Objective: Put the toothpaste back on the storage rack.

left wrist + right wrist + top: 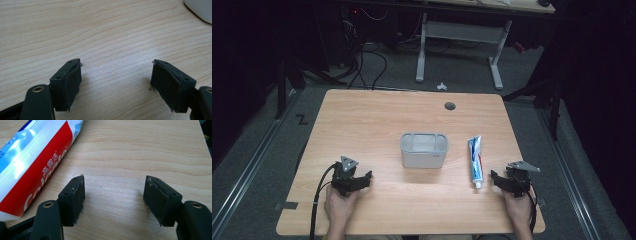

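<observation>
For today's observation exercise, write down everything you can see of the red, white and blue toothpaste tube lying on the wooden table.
The red, white and blue toothpaste tube is a soft, glossy squeeze tube with a red band bearing white lettering and a small white cap. It lies flat on the light wooden table, lengthwise, cap toward the person and crimped end away. It sits just right of the grey rectangular container, apart from it. The open right gripper rests near the cap end, not touching it; nothing holds the tube.

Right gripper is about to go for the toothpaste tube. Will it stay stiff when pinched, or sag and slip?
The toothpaste tube lies flat and looks full, so it will likely dent under the jaws and may sag if held at one end. Its glossy skin reflects light, so it could slip. The flat body probably won't roll. The right gripper is open beside its cap end.
</observation>
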`<state>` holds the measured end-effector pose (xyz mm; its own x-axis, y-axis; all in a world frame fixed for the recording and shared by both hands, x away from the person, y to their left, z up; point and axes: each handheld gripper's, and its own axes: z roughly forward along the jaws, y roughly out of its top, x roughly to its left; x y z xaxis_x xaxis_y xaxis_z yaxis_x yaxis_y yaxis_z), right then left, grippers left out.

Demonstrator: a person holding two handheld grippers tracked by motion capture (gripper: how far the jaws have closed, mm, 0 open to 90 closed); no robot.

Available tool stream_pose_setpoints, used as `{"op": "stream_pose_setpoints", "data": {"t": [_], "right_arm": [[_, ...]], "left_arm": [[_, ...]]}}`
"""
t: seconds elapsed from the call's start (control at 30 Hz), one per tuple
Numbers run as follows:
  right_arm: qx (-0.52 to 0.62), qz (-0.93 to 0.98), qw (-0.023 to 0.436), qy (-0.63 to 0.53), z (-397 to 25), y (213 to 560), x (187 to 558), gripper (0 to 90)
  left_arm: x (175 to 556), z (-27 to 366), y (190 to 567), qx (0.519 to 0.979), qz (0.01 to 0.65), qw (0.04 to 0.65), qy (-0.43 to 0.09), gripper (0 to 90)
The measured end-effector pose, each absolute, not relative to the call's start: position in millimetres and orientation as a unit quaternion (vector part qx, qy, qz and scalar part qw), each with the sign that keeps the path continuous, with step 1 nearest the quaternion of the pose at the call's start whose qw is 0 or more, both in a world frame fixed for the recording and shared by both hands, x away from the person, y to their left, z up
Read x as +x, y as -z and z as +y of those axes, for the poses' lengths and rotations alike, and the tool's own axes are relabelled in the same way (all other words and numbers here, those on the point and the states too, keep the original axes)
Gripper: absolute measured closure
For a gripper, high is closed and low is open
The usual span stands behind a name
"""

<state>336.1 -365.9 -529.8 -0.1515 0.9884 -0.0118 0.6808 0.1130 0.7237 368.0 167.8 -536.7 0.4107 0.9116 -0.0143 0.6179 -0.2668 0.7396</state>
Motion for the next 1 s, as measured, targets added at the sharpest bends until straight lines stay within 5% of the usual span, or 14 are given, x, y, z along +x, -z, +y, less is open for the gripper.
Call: {"op": "stream_pose_setpoints", "data": {"t": [0.4,1.0], "right_arm": [[0.599,0.696,0.264,-0.295,-366.1,530.0,336.1,34.5],[0.602,0.705,0.24,-0.287,-370.1,527.0,330.9,21.4]], "left_arm": [[368.2,167.7,536.8,0.766,0.499,0.344,-0.214,24.9],[367.8,168.5,536.8,0.765,0.501,0.343,-0.215,24.8]]}}
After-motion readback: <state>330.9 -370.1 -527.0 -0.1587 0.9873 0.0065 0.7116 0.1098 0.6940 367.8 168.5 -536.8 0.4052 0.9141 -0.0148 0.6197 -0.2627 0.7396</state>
